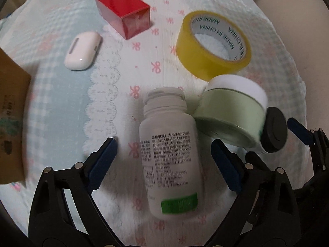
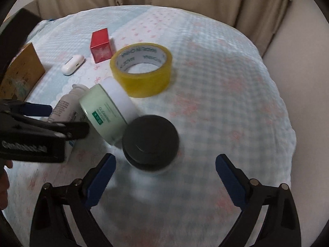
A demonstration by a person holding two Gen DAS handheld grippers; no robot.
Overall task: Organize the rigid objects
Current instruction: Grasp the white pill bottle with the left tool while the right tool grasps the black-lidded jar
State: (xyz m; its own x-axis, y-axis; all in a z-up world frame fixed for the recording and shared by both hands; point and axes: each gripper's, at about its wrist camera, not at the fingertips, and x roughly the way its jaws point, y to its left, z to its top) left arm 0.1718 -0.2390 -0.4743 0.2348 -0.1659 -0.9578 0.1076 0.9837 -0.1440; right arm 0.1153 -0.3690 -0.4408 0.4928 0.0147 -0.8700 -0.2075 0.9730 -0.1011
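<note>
Here, on a round table (image 2: 226,78) under a pale checked cloth (image 1: 61,103), the things lie close together. The left tongs (image 1: 164,164) stand wide apart astride a white bottle (image 1: 168,154) lying on its side, cap end away from them; the blue pads (image 1: 104,160) are clear of it on both sides, so nothing is gripped. Leaning against the bottle's shoulder is a tilted green jar (image 1: 232,115) with a white lid, and just beside that a black-lidded jar (image 2: 150,140) stands upright. The right tongs (image 2: 166,177) are likewise wide apart and holding nothing, with the black lid just ahead of their tips (whether it sits fully between them I cannot tell). Behind the green jar rests a yellow tape roll (image 2: 141,70) lying flat. Further off are a red box (image 1: 125,16) and a white earbud case (image 1: 83,50), apart from each other, and a brown carton (image 2: 20,72) at the left edge.
</note>
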